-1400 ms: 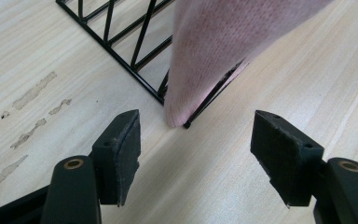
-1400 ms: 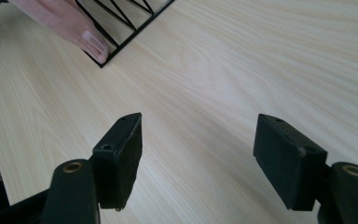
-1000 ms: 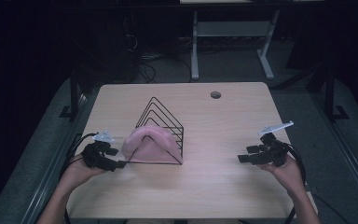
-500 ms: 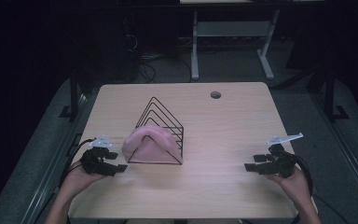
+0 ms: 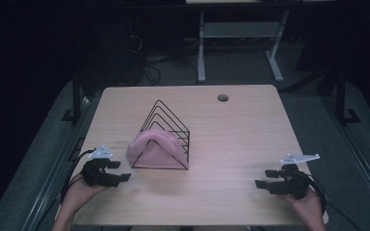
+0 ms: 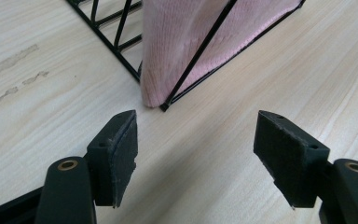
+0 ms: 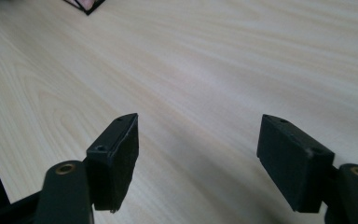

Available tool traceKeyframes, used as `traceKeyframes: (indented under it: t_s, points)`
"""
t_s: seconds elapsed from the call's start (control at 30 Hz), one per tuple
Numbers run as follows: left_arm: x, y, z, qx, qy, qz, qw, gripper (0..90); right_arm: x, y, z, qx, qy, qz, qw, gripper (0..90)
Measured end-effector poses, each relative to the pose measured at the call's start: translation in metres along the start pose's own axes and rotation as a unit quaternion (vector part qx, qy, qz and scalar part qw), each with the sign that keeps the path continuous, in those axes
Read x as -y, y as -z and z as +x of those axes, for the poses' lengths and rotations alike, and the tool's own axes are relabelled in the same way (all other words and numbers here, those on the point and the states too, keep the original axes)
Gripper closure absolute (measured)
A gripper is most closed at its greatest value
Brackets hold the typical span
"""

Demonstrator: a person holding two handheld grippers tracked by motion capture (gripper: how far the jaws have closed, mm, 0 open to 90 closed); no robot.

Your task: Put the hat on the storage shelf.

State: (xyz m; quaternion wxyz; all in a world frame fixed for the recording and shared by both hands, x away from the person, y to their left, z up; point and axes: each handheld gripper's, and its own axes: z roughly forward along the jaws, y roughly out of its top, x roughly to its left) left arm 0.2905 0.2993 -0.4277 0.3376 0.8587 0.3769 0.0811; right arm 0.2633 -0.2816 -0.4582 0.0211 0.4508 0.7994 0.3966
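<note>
Beanie [image 5: 153, 146] draped over rack [image 5: 168, 125], opening downward

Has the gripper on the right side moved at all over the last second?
Yes. The right gripper has drawn back toward the table's near edge, farther from the wire rack. Its jaws, just opening further, hold nothing.

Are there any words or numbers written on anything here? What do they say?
No words, numbers or signs can be read anywhere.
Pink knitted cloth: plain, no label showing.
Black wire rack: bare wire, no tag.
Wooden table: faint grey smudges near its left edge, no letters.
Left tool and right tool: black, no print to make out.
</note>
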Motion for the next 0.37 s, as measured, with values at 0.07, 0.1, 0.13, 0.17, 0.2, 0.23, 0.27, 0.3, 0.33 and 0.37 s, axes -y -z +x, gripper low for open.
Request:
traceKeyframes:
  t_s: [0.07, 0.1, 0.13, 0.17, 0.2, 0.23, 0.27, 0.3, 0.33, 0.37]
  points:
    - [0.001, 0.001, -0.002, 0.0, 0.0, -0.003, 1.0, 30.4, 0.003, -0.001, 0.004, 0.002, 0.005, 0.002, 1.0, 27.8]
    - [0.002, 0.002, -0.003, -0.001, -0.002, -0.003, 1.0, 30.4, 0.004, -0.001, 0.006, 0.004, 0.008, 0.004, 1.0, 27.6]
    - [0.002, 0.002, -0.003, -0.002, -0.005, -0.003, 1.0, 30.4, 0.005, 0.0, 0.008, 0.004, 0.007, 0.003, 1.0, 27.4]
    - [0.003, 0.002, -0.004, -0.001, -0.005, -0.003, 1.0, 30.2, 0.006, 0.001, 0.01, 0.005, 0.012, -0.002, 0.9999, 27.1]
    - [0.004, 0.002, -0.004, -0.001, -0.006, -0.003, 1.0, 30.2, 0.007, 0.002, 0.011, 0.005, 0.013, -0.007, 0.9999, 26.9]
    - [0.005, 0.001, -0.004, -0.002, -0.008, -0.002, 1.0, 30.1, 0.008, 0.003, 0.014, 0.003, 0.011, -0.014, 0.9998, 26.3]
    - [0.005, 0.0, -0.004, -0.001, -0.008, 0.0, 1.0, 29.9, 0.008, 0.004, 0.016, 0.001, 0.011, -0.019, 0.9998, 25.7]
    - [0.005, 0.0, -0.004, 0.0, -0.009, 0.001, 1.0, 29.9, 0.009, 0.005, 0.018, 0.0, 0.01, -0.025, 0.9996, 25.4]
    - [0.005, 0.0, -0.003, 0.002, -0.01, 0.001, 0.9999, 29.9, 0.009, 0.005, 0.02, -0.001, 0.01, -0.03, 0.9995, 25.3]
    - [0.005, 0.0, -0.004, 0.006, -0.009, -0.002, 0.9999, 29.9, 0.009, 0.005, 0.021, -0.002, 0.012, -0.034, 0.9993, 25.4]
